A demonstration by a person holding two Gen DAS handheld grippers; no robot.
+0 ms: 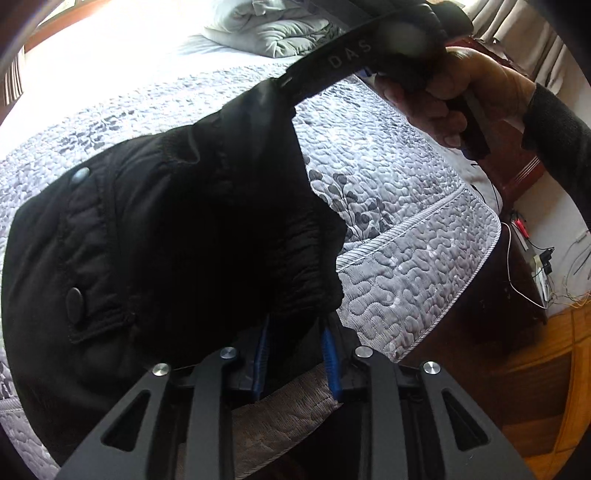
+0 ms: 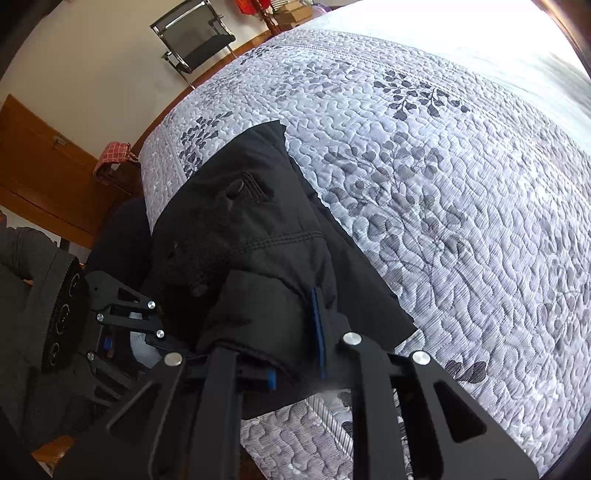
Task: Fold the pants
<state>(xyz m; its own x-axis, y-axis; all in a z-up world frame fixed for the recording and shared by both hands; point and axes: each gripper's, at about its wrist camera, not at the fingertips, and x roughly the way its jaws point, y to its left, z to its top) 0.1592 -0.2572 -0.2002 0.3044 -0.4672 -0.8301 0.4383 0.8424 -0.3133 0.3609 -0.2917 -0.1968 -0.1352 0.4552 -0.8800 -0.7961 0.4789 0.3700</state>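
Black pants [image 1: 177,221] with snap buttons hang over a corner of the quilted bed [image 1: 406,206]. My left gripper [image 1: 295,332] is shut on a bunched edge of the fabric, which sits between its blue pads [image 1: 328,350]. A black lettered band [image 1: 332,62] of the pants stretches up to the right, where a hand [image 1: 454,96] grips the other tool. In the right wrist view my right gripper [image 2: 295,350] is shut on a thick fold of the pants [image 2: 258,229]. The left gripper's linkage [image 2: 125,321] shows close by on the left.
The grey floral quilt [image 2: 443,184] spreads wide to the right. Pillows [image 1: 266,29] lie at the bed's far end. Beside the bed are a wooden floor [image 1: 546,369] with cables [image 1: 543,266], a black chair [image 2: 199,40] and a wooden cabinet [image 2: 44,173].
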